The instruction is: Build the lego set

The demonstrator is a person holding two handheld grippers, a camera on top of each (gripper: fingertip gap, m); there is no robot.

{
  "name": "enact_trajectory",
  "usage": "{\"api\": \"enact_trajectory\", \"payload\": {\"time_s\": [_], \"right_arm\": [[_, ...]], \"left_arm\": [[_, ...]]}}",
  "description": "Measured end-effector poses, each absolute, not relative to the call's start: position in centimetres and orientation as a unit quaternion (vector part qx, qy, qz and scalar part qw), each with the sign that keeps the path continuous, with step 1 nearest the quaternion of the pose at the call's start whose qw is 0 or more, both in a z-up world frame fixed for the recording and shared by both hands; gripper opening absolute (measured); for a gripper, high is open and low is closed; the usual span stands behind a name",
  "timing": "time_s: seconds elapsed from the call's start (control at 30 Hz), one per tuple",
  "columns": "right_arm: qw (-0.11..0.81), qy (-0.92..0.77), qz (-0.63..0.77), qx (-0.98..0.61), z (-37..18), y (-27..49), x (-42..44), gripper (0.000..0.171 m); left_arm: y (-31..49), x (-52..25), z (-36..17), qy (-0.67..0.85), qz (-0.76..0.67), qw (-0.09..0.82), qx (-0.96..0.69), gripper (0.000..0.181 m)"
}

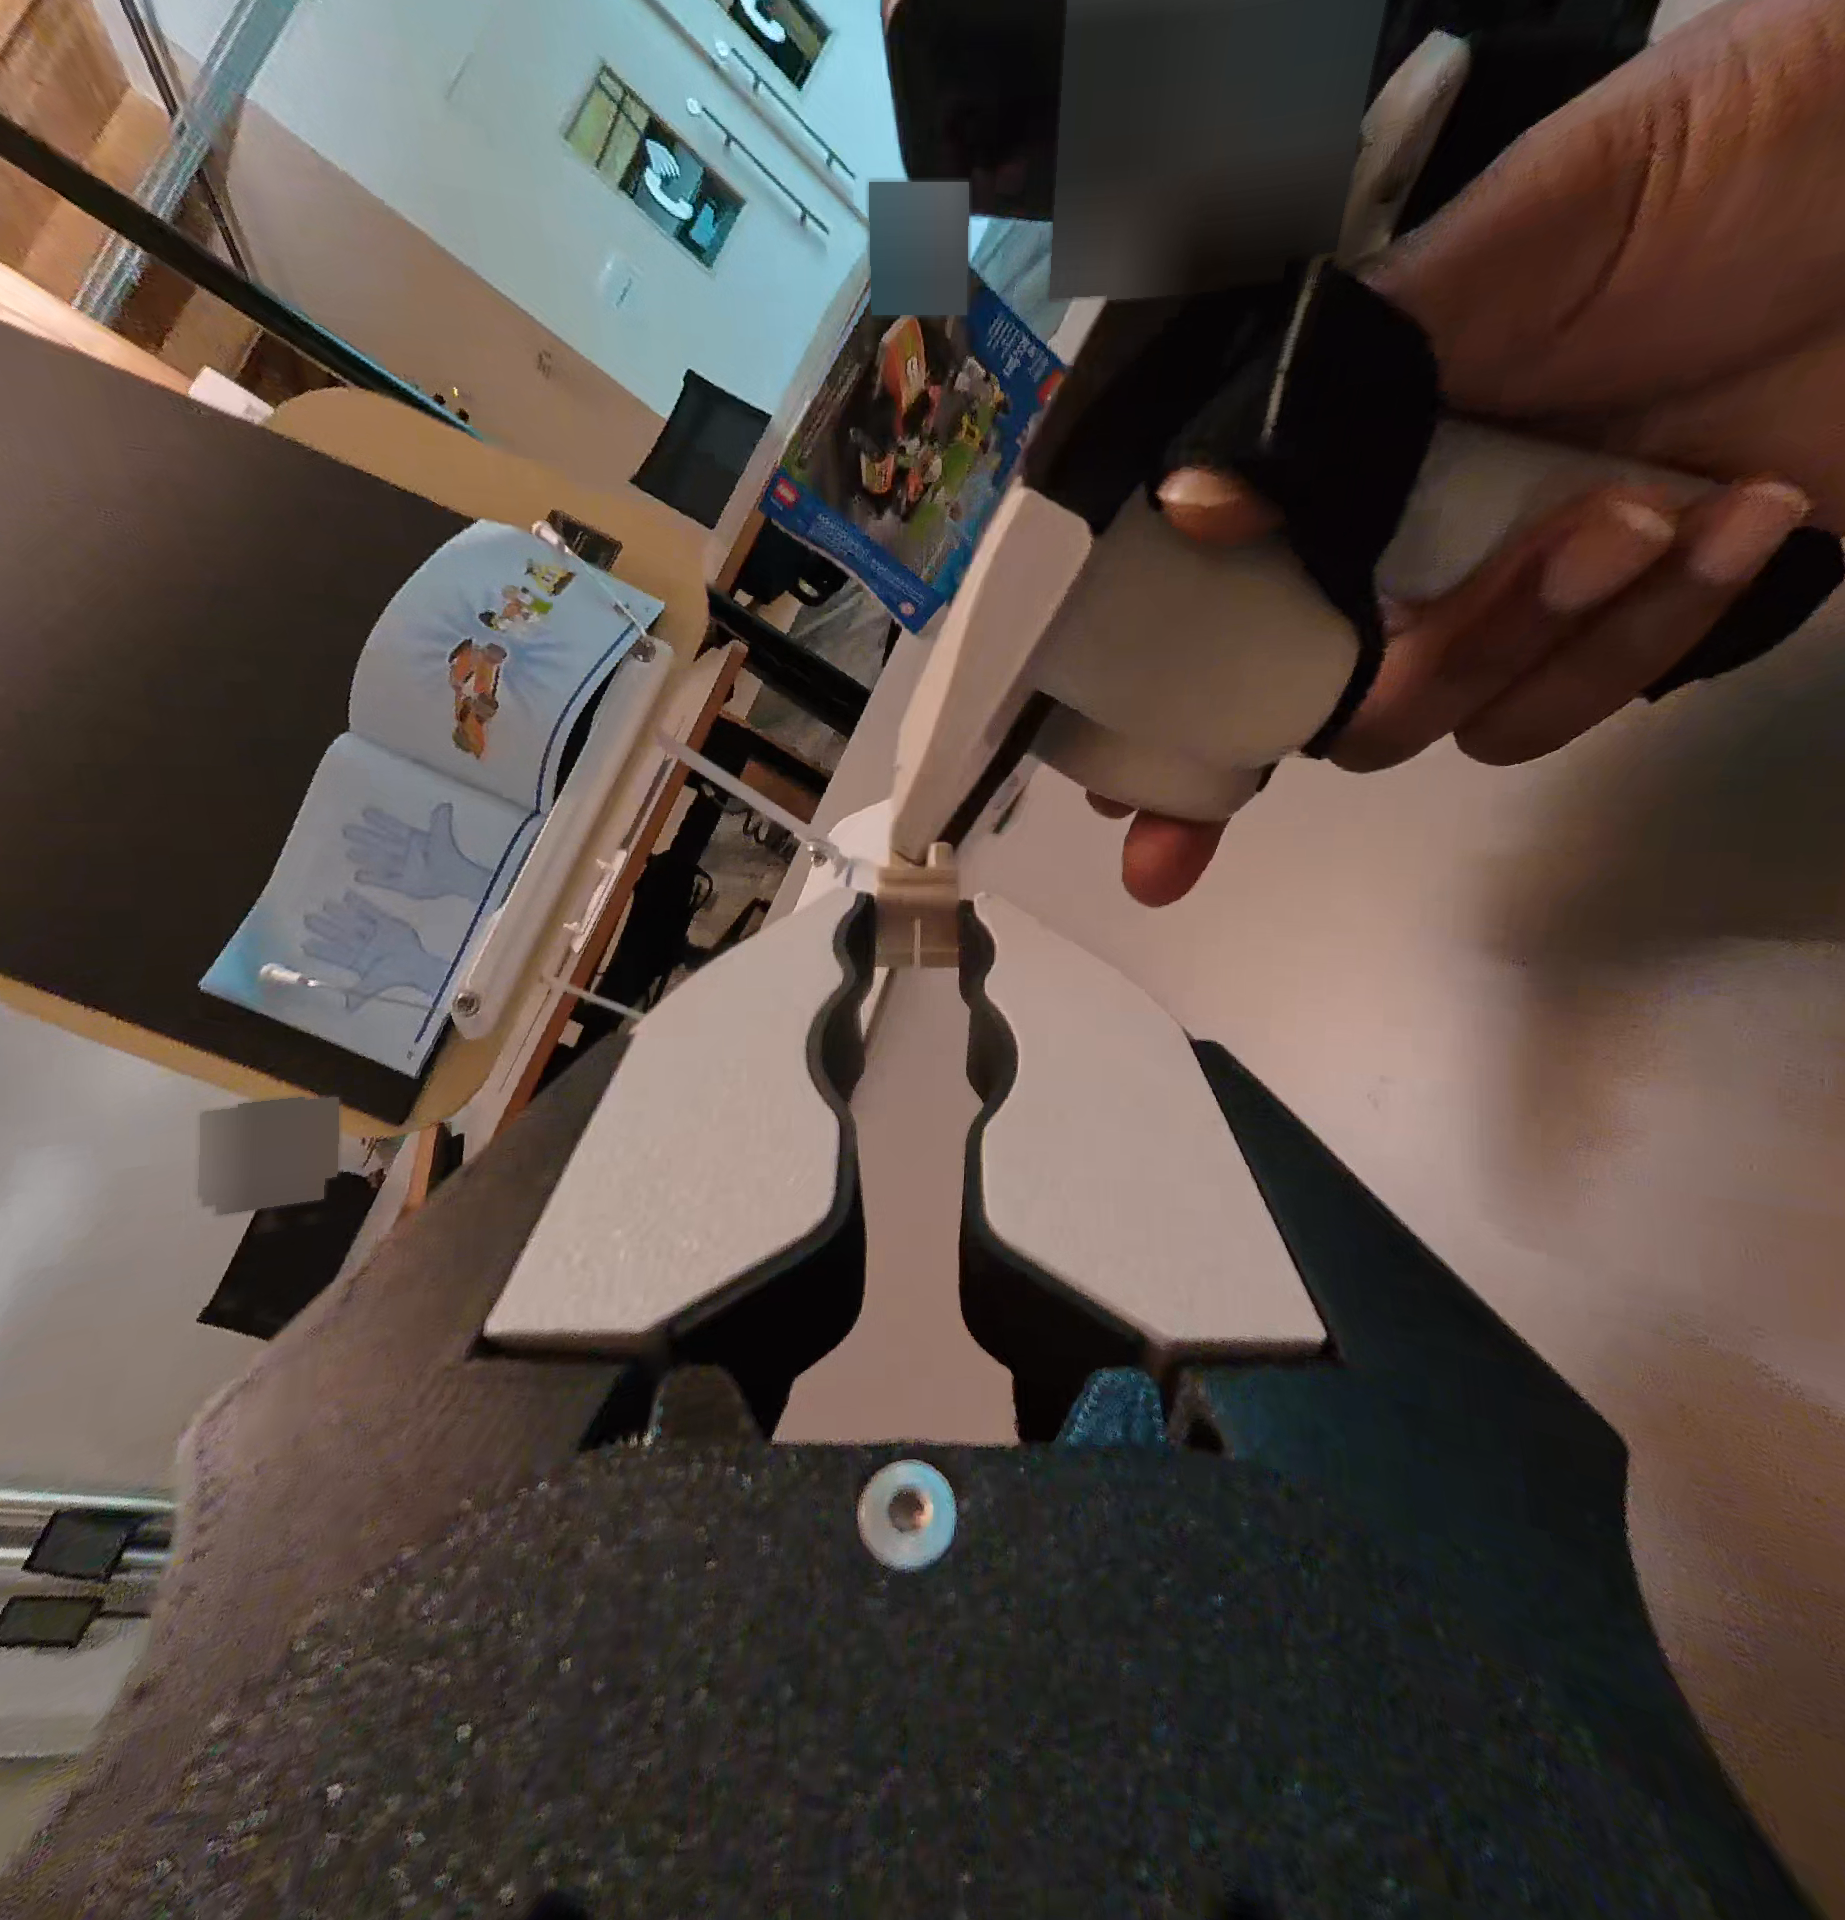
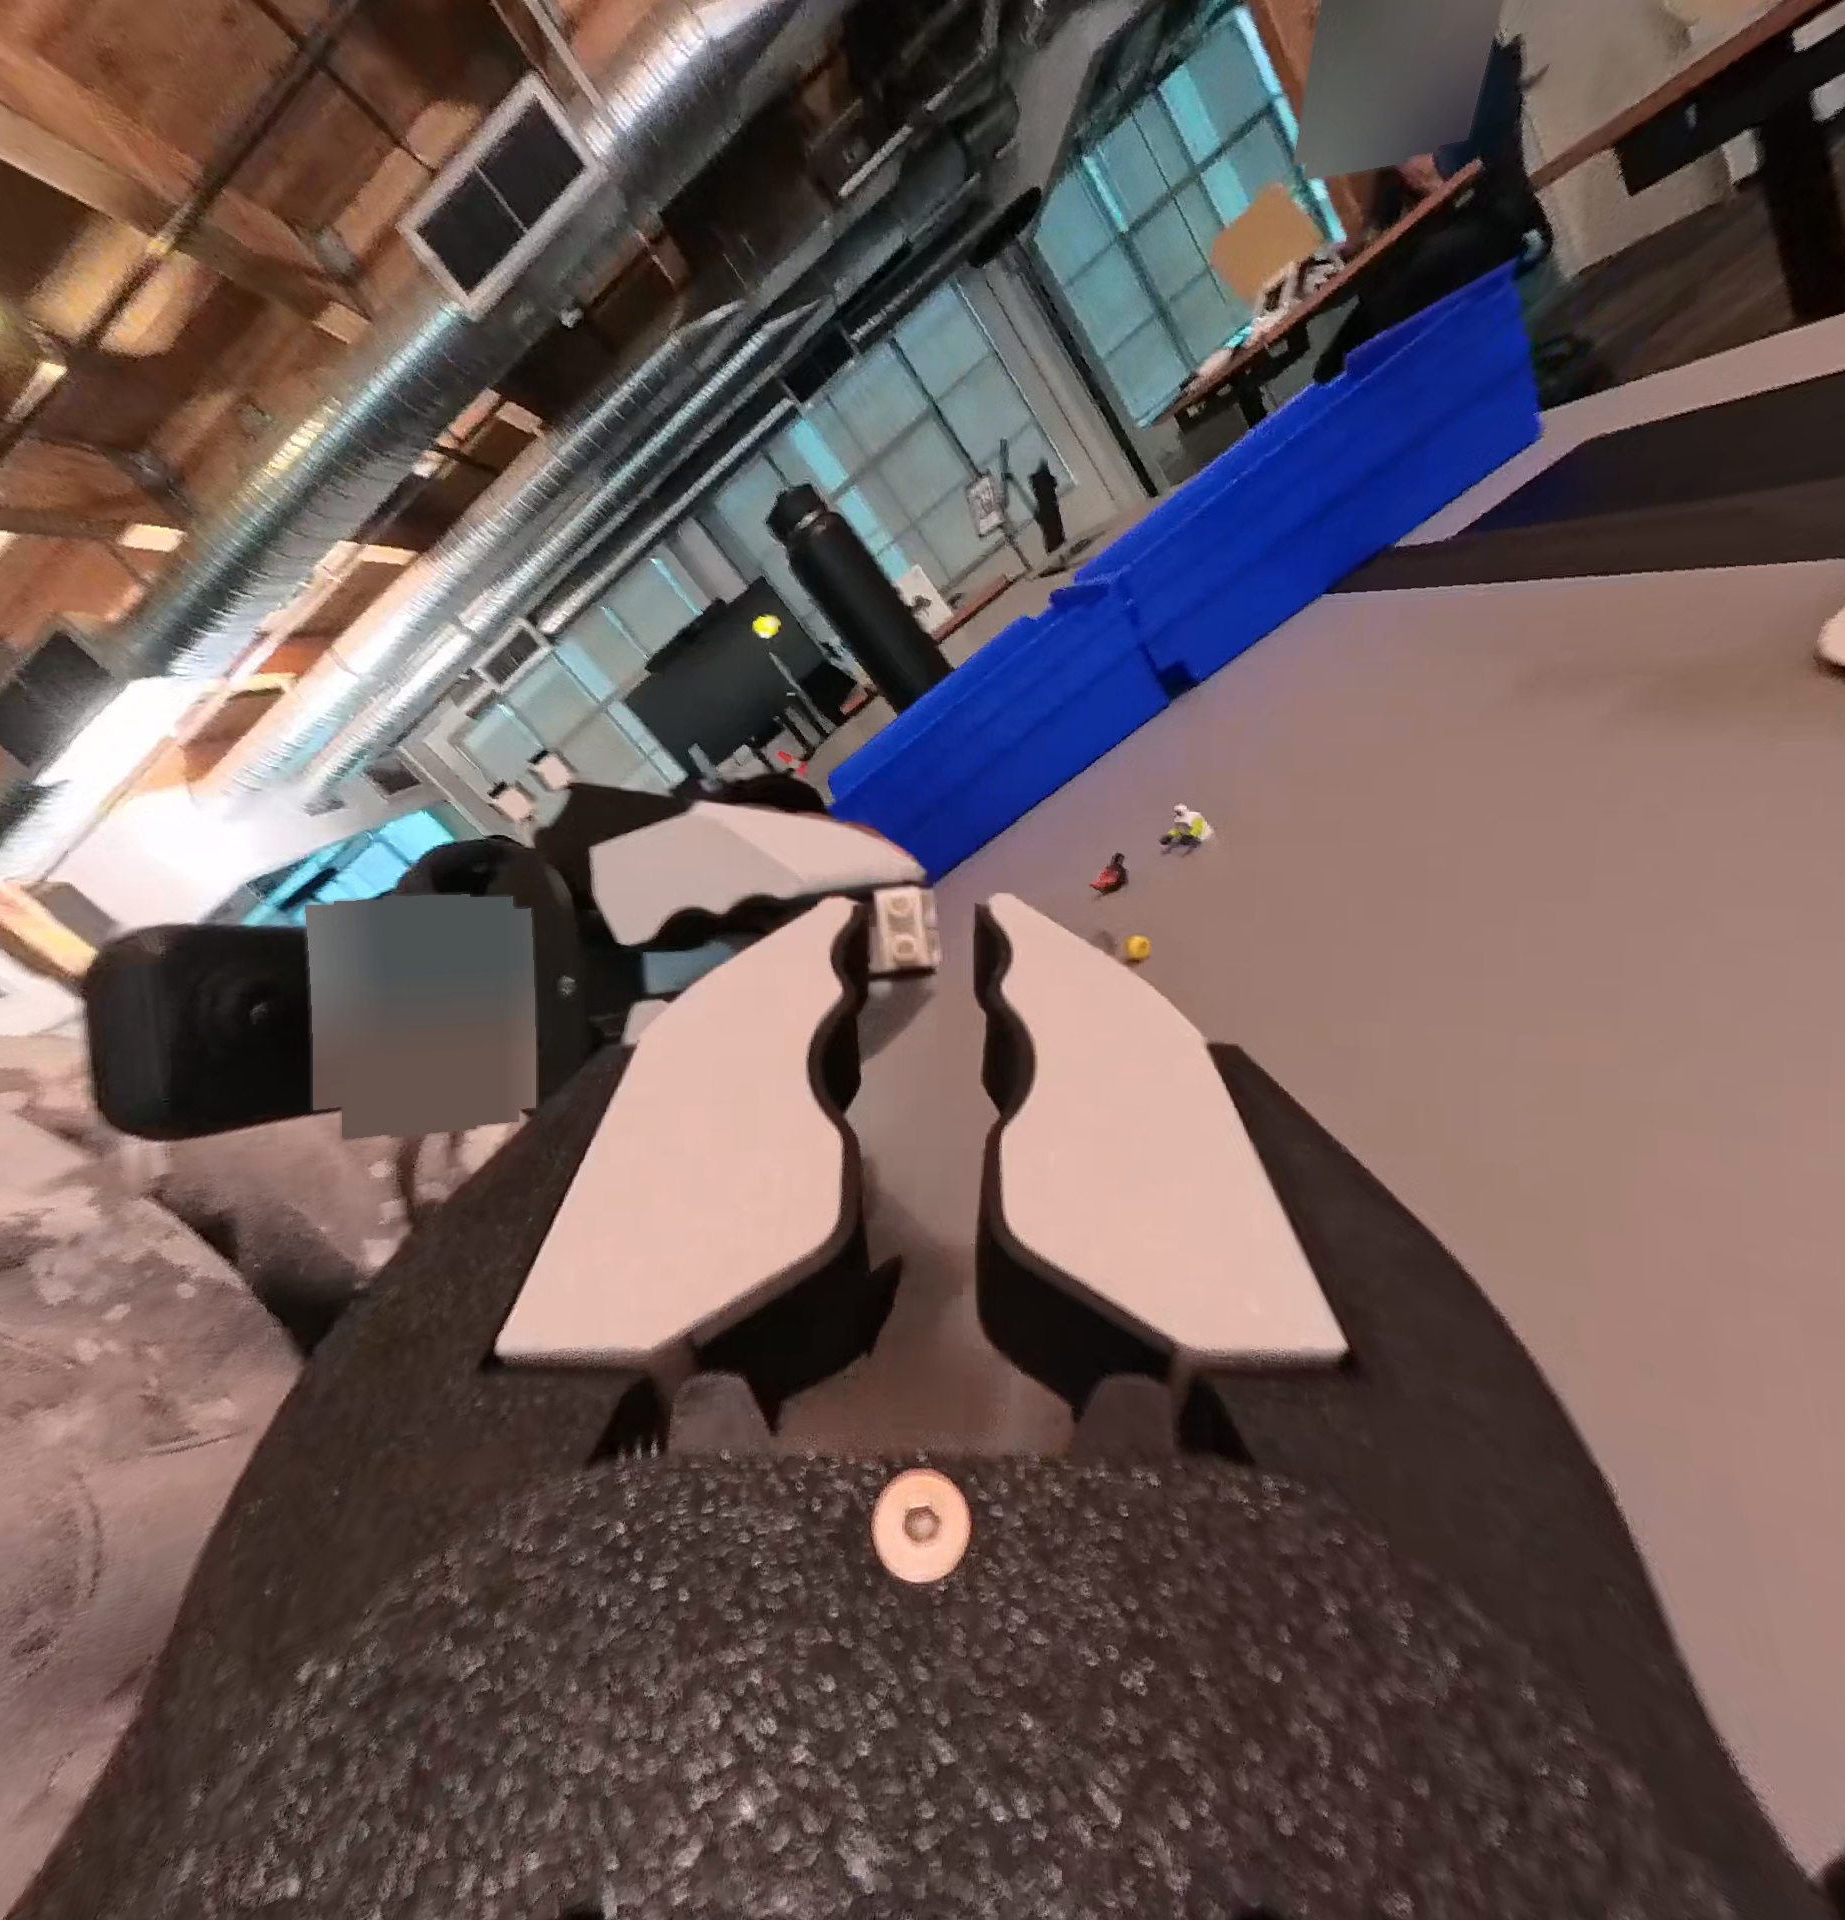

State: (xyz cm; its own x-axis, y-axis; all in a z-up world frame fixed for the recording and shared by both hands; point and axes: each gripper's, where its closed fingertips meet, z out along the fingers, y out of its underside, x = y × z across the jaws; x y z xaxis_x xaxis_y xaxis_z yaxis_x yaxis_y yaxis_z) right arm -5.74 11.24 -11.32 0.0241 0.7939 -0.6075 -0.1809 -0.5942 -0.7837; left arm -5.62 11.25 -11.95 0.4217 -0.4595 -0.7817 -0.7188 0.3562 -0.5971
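My left gripper is shut on a small white lego brick at its fingertips, held up above the table. The right gripper, held by a hand, comes in from the upper right; its white finger ends right at the top of the brick. In the right wrist view my right gripper stands open. The same brick sits just inside its left fingertip, apart from the right one. The left gripper's fingers reach in from the left holding it.
An open instruction booklet stands on a holder at left, and the lego box stands behind. On the grey table lie a minifigure, a red and black piece and a yellow piece. Blue bins line the far edge. My left and right fingertips are right by each other.
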Motion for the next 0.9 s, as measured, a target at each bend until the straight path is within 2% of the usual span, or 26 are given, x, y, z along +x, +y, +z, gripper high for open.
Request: {"api": "enact_trajectory", "payload": {"time_s": [0.07,0.1,0.27,0.37,0.47,0.57,0.73,0.9], "right_arm": [[0.355,-0.262,0.659,-0.609,-11.4,10.9,-5.8,0.016],[0.356,-0.272,0.648,-0.616,-11.7,10.8,-6.0,0.009],[0.402,-0.335,0.602,-0.603,-11.6,10.1,-5.8,0.008],[0.415,-0.381,0.603,-0.564,-10.7,8.9,-4.9,0.008],[0.400,-0.424,0.620,-0.525,-10.3,7.0,-4.5,0.008],[0.389,-0.445,0.636,-0.496,-10.2,5.7,-4.6,0.008],[0.399,-0.446,0.632,-0.492,-10.3,5.7,-4.8,0.008],[0.476,-0.463,0.551,-0.505,-10.4,6.8,-5.1,0.008]], "left_arm": [[11.2,-5.2,-12.1,0.531,0.105,0.635,-0.551,0.015],[11.2,-5.2,-12.1,0.531,0.110,0.637,-0.548,0.015],[10.8,-5.1,-12.0,0.522,0.072,0.655,-0.542,0.016],[9.6,-4.8,-11.1,0.485,-0.110,0.649,-0.576,0.036],[8.2,-4.9,-10.4,0.439,-0.311,0.591,-0.601,0.035],[6.3,-4.3,-10.6,0.441,-0.404,0.543,-0.589,0.029],[5.7,-3.8,-10.9,0.442,-0.404,0.541,-0.590,0.010],[6.9,-4.3,-11.3,0.416,-0.371,0.550,-0.621,0.009]]}}
